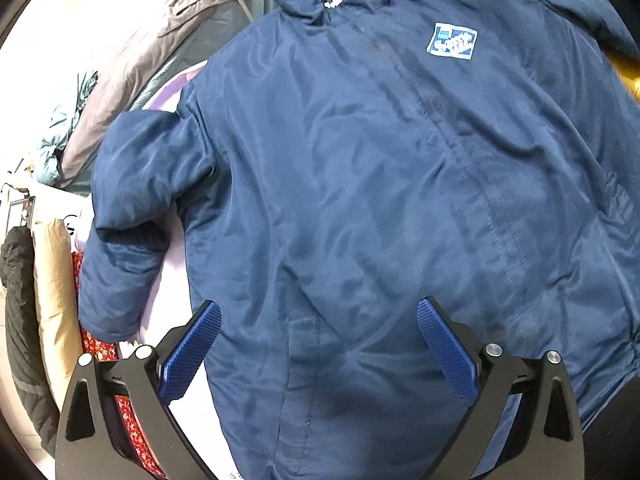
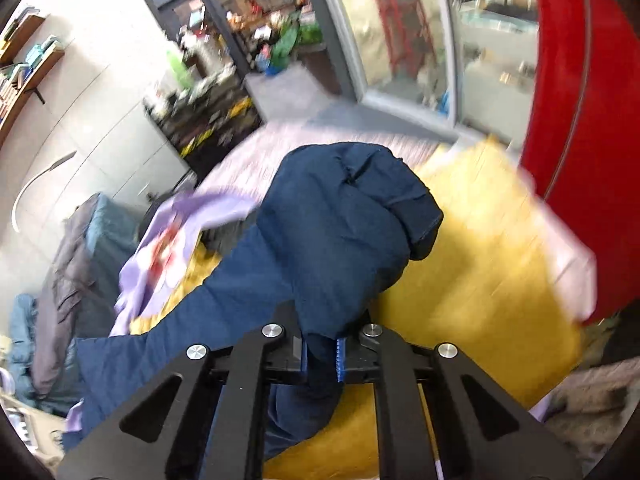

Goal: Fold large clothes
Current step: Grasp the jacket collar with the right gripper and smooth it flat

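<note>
A large navy padded jacket [image 1: 360, 184] lies spread front up, with a white and blue chest badge [image 1: 453, 40] and its collar at the top. One of its sleeves [image 1: 132, 208] lies folded at the left. My left gripper [image 1: 319, 312] hovers above the jacket's lower part, open, its blue pads [image 1: 192, 352] wide apart with nothing between them. In the right wrist view my right gripper [image 2: 320, 360] is shut on the jacket's other sleeve [image 2: 340, 220], whose cuff bunches up ahead of the fingers, lifted over a yellow cloth [image 2: 472, 260].
Grey and teal garments [image 1: 152, 56] are piled at the upper left beside the jacket. A lilac cloth [image 2: 168, 240] lies under and left of the sleeve. A red panel [image 2: 580, 120] stands at the right, shelves and a glass door behind. Beige and black items [image 1: 24, 300] hang at the far left.
</note>
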Tool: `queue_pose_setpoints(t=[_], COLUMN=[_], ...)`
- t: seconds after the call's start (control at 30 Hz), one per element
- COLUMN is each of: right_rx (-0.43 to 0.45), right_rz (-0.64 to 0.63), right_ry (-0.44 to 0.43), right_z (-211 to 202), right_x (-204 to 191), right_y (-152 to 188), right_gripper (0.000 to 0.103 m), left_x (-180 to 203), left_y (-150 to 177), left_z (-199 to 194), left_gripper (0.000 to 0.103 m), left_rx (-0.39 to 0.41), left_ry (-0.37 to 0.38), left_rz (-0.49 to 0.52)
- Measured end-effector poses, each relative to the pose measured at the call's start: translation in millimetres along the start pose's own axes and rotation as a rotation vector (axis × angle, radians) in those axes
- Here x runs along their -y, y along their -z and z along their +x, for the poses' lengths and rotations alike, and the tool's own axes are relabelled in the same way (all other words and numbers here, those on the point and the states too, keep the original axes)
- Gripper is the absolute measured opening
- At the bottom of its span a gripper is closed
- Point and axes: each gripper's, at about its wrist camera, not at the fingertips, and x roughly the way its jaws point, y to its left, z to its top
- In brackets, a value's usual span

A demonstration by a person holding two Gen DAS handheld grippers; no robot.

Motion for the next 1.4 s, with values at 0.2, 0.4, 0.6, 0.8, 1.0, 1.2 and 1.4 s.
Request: queue_pose_setpoints(t=[0.2, 0.4, 0.6, 0.8, 1.0, 1.2, 1.4], right_rx=[0.02, 0.033, 0.017, -0.033, -0.095, -0.165, -0.265], right_rz=[-0.03, -0.224, -0.462, -0.755, -0.921, -1.02, -1.064], right_ry=[0.023, 0.012, -0.121, -0.353, -0.516, -0.547, -0.482], right_z=[-14, -28, -57, -95, -114, -110, -80], right_x=[9, -54, -173, -322, -425, -469, -488], right_y=[-33, -7, 26, 106, 199, 268, 344], right_gripper=[0.009, 0.009, 0.009, 0.009, 0.009, 0.009, 0.009], left_x=[0, -2, -24, -51, -78, -100, -113], left_y=[-7, -4, -3, 1, 19, 45, 61], left_z=[-7, -6, -3, -4, 0, 10, 21], left_gripper=[0.096, 0.096, 0.096, 0.096, 0.096, 0.096, 0.096], left_rx=[0.011, 0.028, 0.051, 0.078, 0.07, 0.033, 0.0], left_ry=[0.037, 0.031, 0.046, 0.027, 0.011, -0.004, 0.0], left_rz=[-0.037, -0.035, -0.12, -0.185, -0.259, -0.329, -0.383])
